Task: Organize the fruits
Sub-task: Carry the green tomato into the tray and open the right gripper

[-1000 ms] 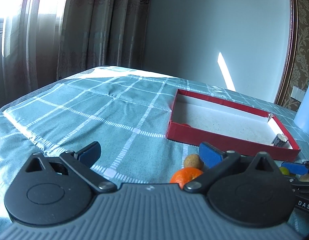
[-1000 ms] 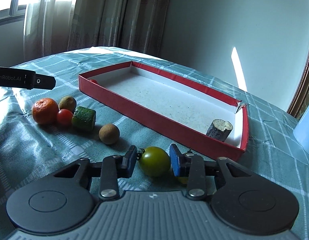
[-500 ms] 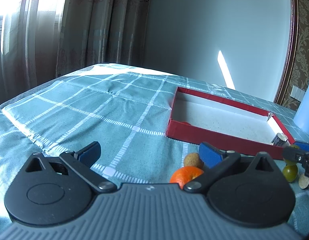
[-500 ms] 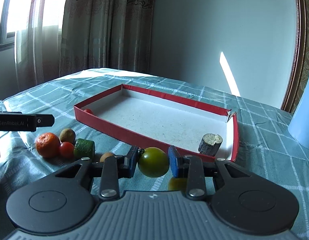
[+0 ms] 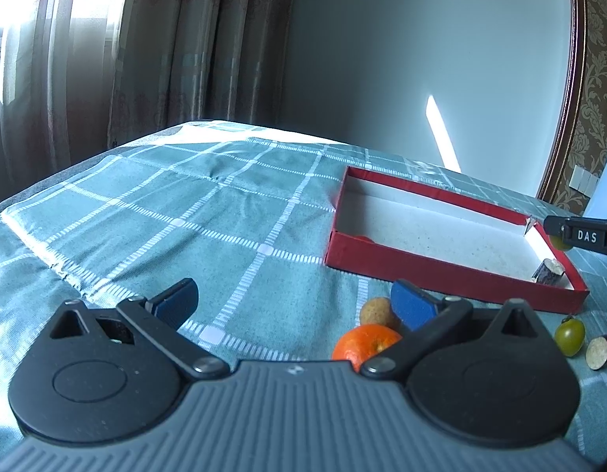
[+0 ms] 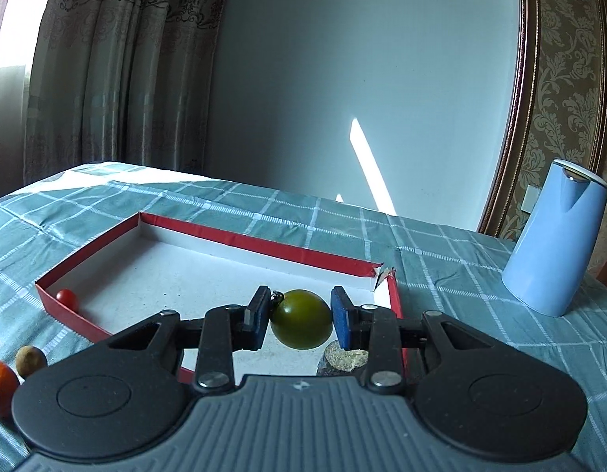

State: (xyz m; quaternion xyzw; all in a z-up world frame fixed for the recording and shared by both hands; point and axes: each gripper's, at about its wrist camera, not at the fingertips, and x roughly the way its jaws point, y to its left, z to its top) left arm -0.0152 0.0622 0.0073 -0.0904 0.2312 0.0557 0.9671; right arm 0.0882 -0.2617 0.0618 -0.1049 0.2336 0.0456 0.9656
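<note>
- Right gripper (image 6: 299,318) grips a green tomato (image 6: 300,318) above the red tray (image 6: 264,244), not yet released.
- A cherry tomato (image 6: 66,298) and a dark cut stalk piece (image 5: 548,271) already lie inside the tray.
- Left gripper (image 5: 293,299) hangs spread and empty; a tangerine (image 5: 364,344), a brown fruit (image 5: 376,312) and another green tomato (image 5: 569,337) wait on the checked cloth (image 5: 185,216).

Both tongs are basically the same build. The left tongs (image 5: 293,301) have a grey ribbed housing at the bottom with a tiny white logo in the middle, flanked by two big matte black round plates, each with a circle embossed in it. Black link arms run forward off silver rivets and end in blue pads (image 5: 411,303). The right tongs (image 6: 299,316) match: same ribbed grey body, same black discs, silver rivets, blue pads (image 6: 340,316). From the left camera its side shows white "DAS" lettering on black.
</note>
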